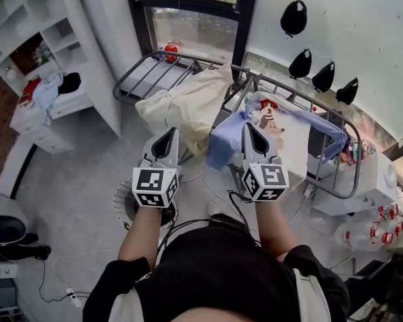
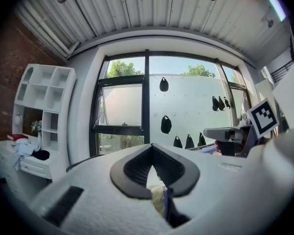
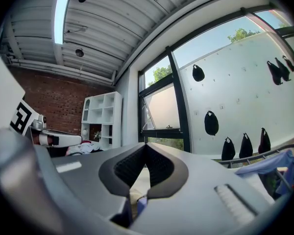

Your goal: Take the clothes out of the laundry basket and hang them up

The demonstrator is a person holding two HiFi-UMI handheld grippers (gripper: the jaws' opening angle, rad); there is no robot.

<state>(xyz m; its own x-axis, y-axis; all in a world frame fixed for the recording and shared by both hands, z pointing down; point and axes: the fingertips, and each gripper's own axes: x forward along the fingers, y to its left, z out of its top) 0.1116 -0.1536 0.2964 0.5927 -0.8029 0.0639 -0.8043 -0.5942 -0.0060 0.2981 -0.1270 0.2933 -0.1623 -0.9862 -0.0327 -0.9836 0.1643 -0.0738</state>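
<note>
The drying rack (image 1: 188, 59) is showing smooth grey metal tubing. The cream garment (image 1: 188, 106) and the blue garment (image 1: 223, 143) are presenting as soft, matt, creased cloth.

A metal drying rack (image 1: 282, 89) on the grey floor (image 1: 74, 173) is seen at upper centre, draped with a cream garment (image 1: 188, 106), a blue garment (image 1: 227, 138) and a printed white garment (image 1: 285, 136).
</note>
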